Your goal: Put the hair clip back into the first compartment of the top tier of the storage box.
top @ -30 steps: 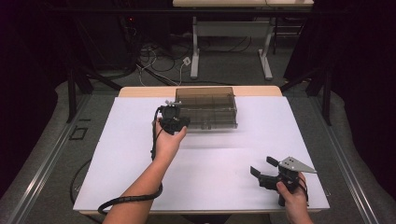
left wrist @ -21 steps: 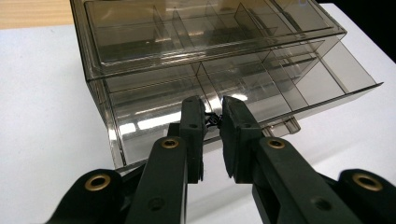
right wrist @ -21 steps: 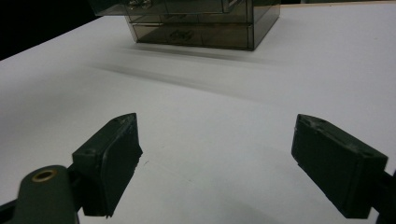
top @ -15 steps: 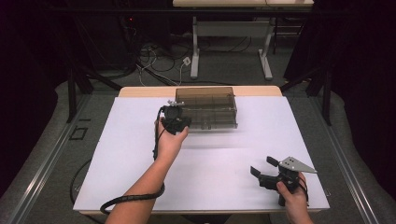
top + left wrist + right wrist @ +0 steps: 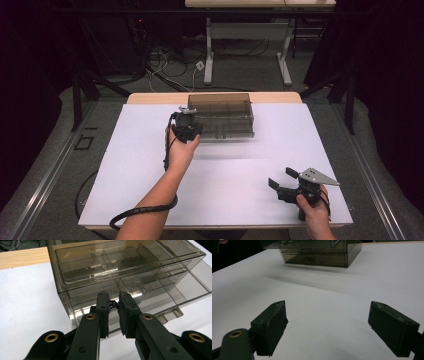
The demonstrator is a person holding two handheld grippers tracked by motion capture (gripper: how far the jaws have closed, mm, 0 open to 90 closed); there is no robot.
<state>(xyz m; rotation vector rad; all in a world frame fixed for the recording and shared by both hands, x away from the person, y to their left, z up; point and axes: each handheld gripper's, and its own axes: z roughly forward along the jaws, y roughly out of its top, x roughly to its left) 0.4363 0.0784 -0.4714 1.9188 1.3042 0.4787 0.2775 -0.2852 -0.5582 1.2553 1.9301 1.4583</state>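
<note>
High view, near to far: right claw (image 5: 282,179) rests wide open and empty on the white surface (image 5: 230,190), while left claw (image 5: 192,125), jaws narrowed on a drawer handle, has barely shifted, so the smoked drawer box (image 5: 222,115) at the far edge appears not yet opened.

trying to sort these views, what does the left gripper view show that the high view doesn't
Left gripper view: the left gripper with jaws nearly together at a small dark handle on the lower drawer, and the dividers inside the smoky organizer.
High view: both forearms, the right gripper with jaws wide apart over the white table, and the floor and desk legs beyond.
Both: the organizer, the white tabletop, and the wooden edge behind it.
</note>
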